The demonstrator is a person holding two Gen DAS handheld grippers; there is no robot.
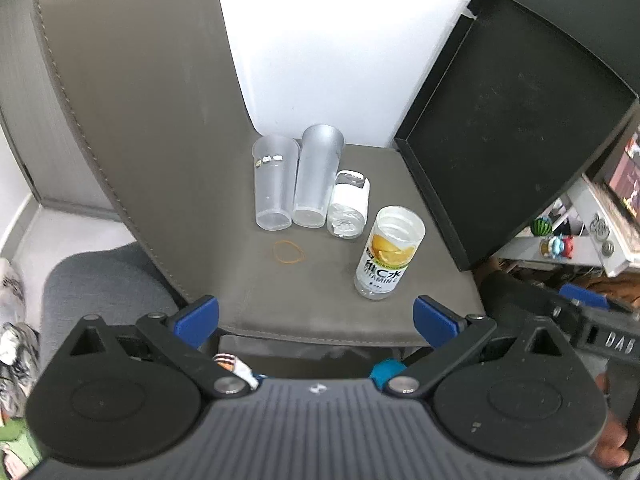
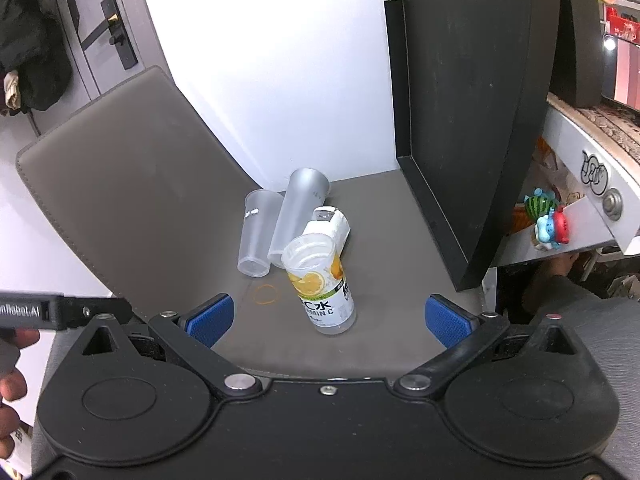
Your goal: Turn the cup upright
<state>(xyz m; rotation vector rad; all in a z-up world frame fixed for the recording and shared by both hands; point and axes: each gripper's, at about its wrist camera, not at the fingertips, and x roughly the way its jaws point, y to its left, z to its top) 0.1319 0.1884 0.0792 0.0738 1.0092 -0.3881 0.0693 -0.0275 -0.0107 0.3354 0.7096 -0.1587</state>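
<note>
Both claws hang released over the front edge of the grey chair seat [image 1: 304, 304], jaws spread wide and holding nothing: the left claw [image 1: 316, 318] and the right claw [image 2: 330, 318] each show blue pads at either side of their view. Just beyond them, toward the middle of the seat, the lemon-label cup [image 2: 320, 284] stands with its clear bottom up and the print upside down; its rim on the seat is hard to make out. A thin rubber band [image 1: 288, 251] lies flat beside it. Farther back, near the seat's rear edge, stand a clear cup [image 1: 275, 184] and a frosted cup [image 1: 318, 176], touching, with a smaller white-wrapped cup [image 1: 350, 204] beside them, partly hidden behind the lemon-label cup in the right view. A black tray [image 1: 516, 120] leans along the right edge, its top cut off.
</note>
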